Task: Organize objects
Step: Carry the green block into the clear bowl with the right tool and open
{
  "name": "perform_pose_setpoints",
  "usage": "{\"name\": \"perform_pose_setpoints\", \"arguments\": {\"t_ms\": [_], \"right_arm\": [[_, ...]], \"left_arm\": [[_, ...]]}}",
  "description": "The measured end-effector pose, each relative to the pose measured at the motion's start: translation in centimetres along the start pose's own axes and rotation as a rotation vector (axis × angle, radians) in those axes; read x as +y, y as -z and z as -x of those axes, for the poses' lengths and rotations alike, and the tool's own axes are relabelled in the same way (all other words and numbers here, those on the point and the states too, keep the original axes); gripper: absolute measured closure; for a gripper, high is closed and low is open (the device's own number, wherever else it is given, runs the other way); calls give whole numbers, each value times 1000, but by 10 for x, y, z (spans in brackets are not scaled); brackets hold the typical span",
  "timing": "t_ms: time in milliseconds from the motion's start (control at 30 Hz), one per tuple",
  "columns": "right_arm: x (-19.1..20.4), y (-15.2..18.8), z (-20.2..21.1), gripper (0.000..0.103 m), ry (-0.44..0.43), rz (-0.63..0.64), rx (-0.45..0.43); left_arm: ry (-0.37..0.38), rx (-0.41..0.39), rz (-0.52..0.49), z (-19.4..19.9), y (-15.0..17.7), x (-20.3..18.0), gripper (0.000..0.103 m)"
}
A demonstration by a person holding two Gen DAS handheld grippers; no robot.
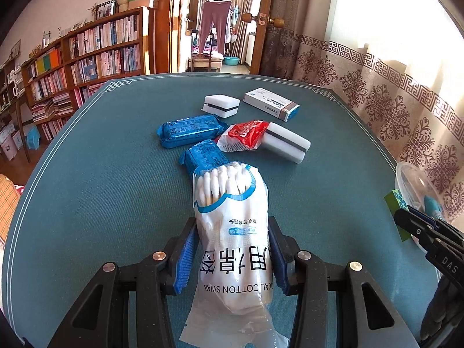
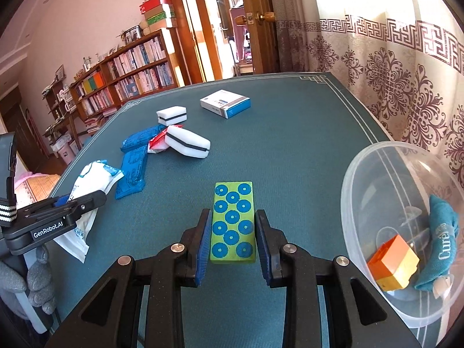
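While we hold both tools above the teal table (image 1: 87, 174), each has something between its fingers.
Left gripper (image 1: 232, 249): we have it clenched on the cotton swab bag (image 1: 232, 232); the blue pads press its sides, the swab tips stick out past the fingertips and the sealed end trails back toward the camera.
Right gripper (image 2: 233, 237): we grasp the green block with blue dots (image 2: 233, 220) flat between the pads, its far half reaching beyond the fingertips.
Clear bowl (image 2: 362, 174): to the right of the block, holding an orange-and-yellow block (image 2: 394, 261) and a teal pouch (image 2: 440, 240).
Still on the table: two blue packets (image 1: 191, 130), a red-and-white packet (image 1: 243, 134), two white sponges (image 1: 221, 105), a white box (image 1: 271, 104).
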State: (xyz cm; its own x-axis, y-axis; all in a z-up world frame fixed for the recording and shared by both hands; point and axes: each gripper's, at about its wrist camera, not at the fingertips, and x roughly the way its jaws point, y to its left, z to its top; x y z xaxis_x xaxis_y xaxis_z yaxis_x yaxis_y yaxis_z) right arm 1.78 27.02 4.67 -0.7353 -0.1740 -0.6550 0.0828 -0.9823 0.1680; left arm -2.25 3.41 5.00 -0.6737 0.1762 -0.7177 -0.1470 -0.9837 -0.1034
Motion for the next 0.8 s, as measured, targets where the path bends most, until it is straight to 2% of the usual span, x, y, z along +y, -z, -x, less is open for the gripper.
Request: {"name": "perform_pose_setpoints", "arguments": {"t_ms": [400, 800], "right_arm": [[-76, 4, 42, 73, 145, -114, -64], [-124, 16, 57, 72, 244, -185, -74]], "left_arm": [[45, -6, -71, -2, -8, -43, 55], [95, -17, -144, 0, -16, -89, 55]]}}
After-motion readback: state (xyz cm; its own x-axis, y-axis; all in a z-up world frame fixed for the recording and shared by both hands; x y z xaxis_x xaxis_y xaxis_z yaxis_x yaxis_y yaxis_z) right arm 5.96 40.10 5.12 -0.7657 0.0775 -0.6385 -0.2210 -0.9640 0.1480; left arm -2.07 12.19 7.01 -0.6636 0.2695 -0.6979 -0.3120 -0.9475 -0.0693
